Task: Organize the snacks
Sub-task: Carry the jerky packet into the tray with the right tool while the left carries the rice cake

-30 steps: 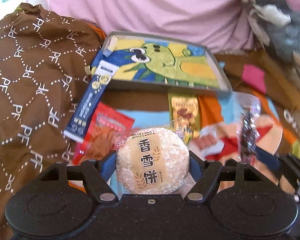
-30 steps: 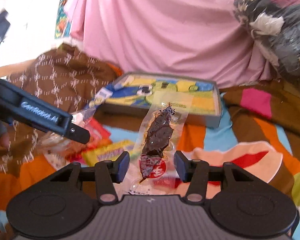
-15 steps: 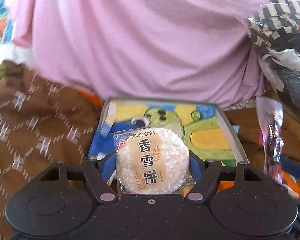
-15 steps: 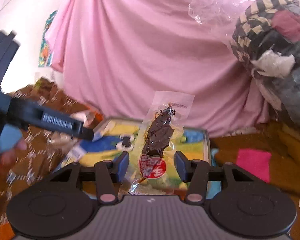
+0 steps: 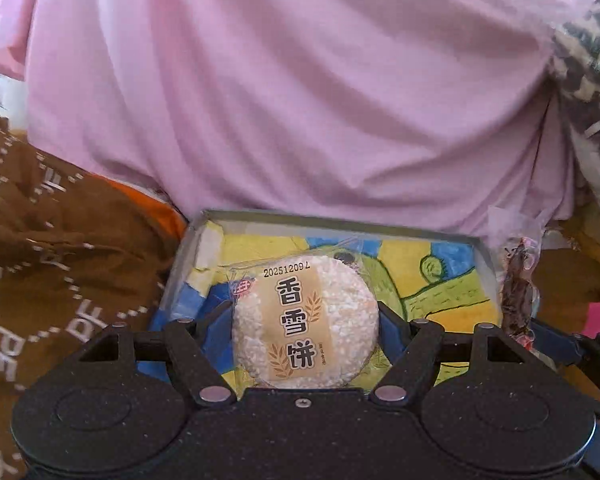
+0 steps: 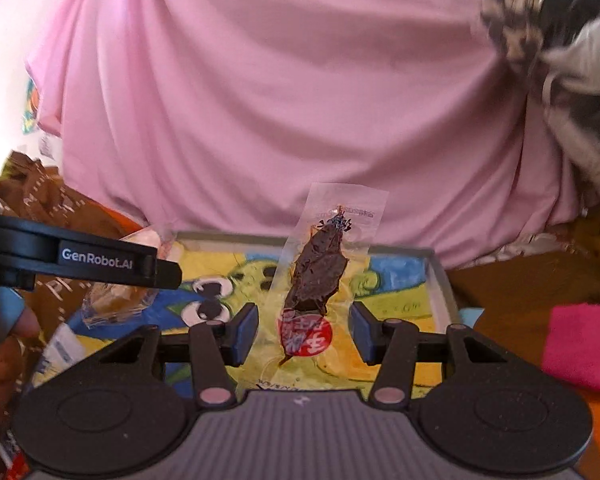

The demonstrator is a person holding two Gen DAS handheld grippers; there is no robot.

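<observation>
Left gripper (image 5: 306, 322): fingers narrowed on the round white rice cracker in a clear wrapper with a tan label (image 5: 305, 326), clamped across its width, flat face toward the camera.
Right gripper (image 6: 303, 332): blue-padded fingers (image 6: 246, 332) set partly apart; whether these pinched the clear packet of dark dried snack with a red round label (image 6: 318, 280) or merely flanked it, could not be told.
Packet axis: long axis upright, running away along the fingers, leaning slightly right.
Key relation: shallow grey-rimmed tray with a painted green cartoon creature (image 5: 466, 240) lay directly ahead of and below both loads.
Nearer gripper: roughly level with each other; left seen at the tray's left half in the right wrist view.
Judged next need: lowering over the tray floor, then spreading.
</observation>
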